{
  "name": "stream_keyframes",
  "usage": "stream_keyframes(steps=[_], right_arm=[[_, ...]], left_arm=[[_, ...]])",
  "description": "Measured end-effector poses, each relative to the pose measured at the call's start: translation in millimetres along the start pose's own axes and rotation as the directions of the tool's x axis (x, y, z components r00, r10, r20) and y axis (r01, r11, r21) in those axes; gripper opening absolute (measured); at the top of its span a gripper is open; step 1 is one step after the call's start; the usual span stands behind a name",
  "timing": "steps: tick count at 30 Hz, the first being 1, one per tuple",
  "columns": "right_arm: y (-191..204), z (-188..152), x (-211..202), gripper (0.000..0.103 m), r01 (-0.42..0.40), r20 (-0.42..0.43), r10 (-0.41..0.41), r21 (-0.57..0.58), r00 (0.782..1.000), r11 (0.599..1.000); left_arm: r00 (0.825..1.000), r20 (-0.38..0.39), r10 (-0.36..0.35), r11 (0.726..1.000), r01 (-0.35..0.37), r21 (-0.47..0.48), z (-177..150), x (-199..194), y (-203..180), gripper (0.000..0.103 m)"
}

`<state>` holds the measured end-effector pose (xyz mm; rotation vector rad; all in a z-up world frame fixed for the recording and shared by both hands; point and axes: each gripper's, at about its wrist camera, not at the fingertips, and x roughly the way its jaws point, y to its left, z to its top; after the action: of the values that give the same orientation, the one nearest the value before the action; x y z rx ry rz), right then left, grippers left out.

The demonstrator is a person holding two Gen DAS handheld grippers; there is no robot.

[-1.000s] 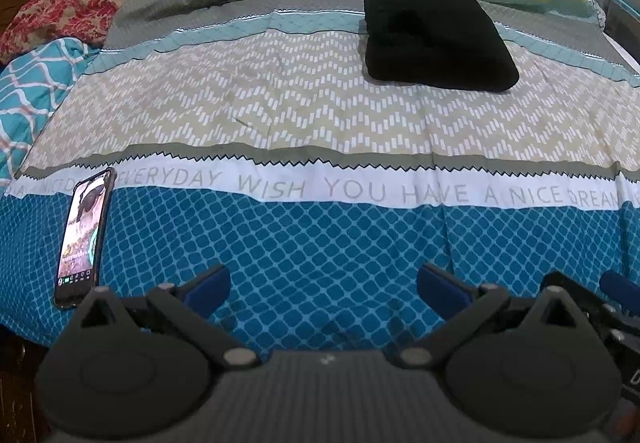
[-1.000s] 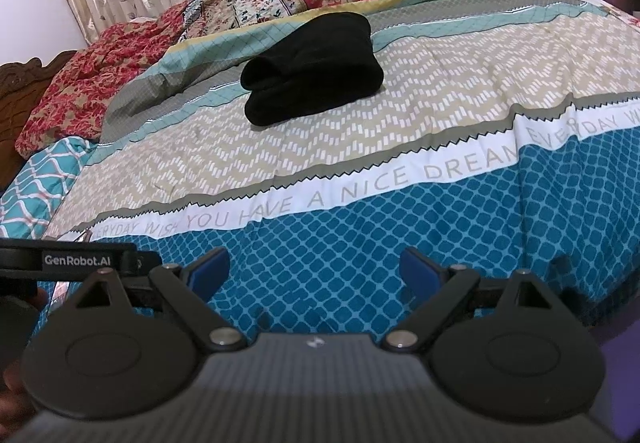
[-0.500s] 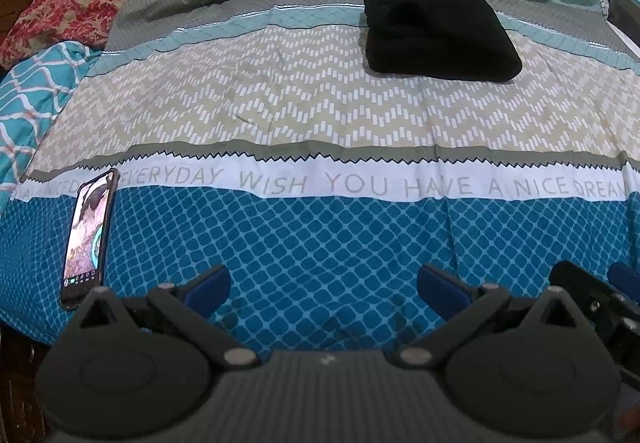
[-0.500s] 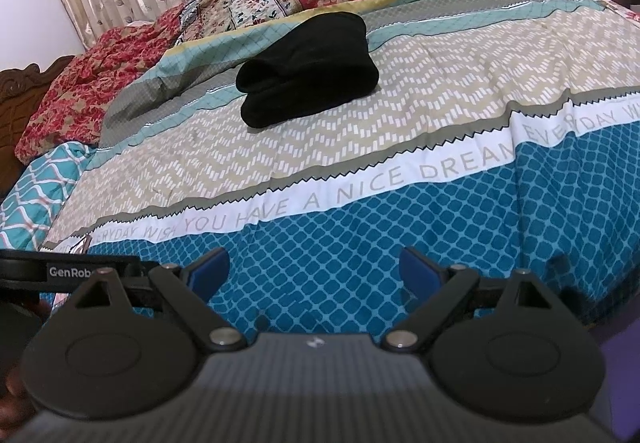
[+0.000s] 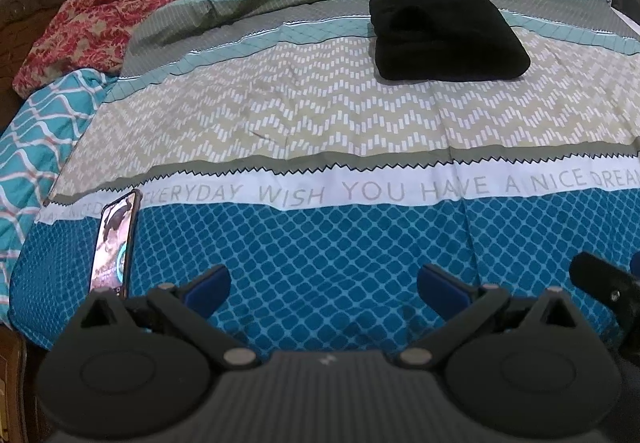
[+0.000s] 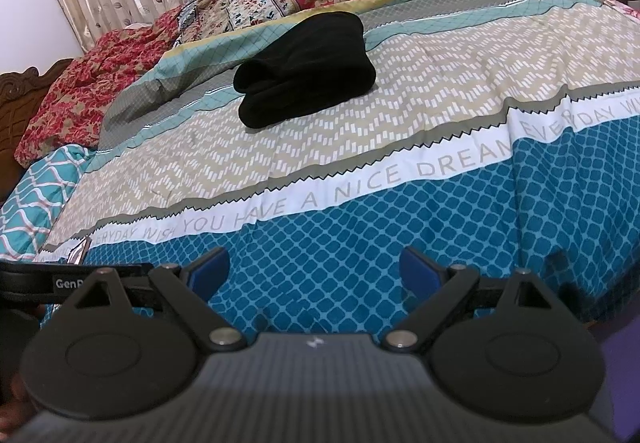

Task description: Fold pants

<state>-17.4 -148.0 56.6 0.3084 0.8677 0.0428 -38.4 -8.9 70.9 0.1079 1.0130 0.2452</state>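
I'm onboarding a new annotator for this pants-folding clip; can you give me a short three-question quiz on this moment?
1. True or false: the black pants lie spread out flat at full length.
2. Which is open? A) left gripper only B) right gripper only C) both
3. Fill in: the phone lies on the bedspread toward its ____ edge in the left wrist view.

Key:
1. False; they sit as a compact folded bundle, touched by neither gripper.
2. C; both hold nothing.
3. Left, partly over the white lettered stripe.
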Motion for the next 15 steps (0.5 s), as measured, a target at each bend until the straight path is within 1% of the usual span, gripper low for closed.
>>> stream_keyframes(steps=[15], right_arm=[[-1.0, -1.0, -0.2, 0.094, 0.001, -0.001, -0.001, 0.006, 1.0, 1.0]], left_arm=[[0.999, -0.034, -0.004, 1.0, 0.004, -0.006, -1.6, 7.4, 0.4, 0.103]])
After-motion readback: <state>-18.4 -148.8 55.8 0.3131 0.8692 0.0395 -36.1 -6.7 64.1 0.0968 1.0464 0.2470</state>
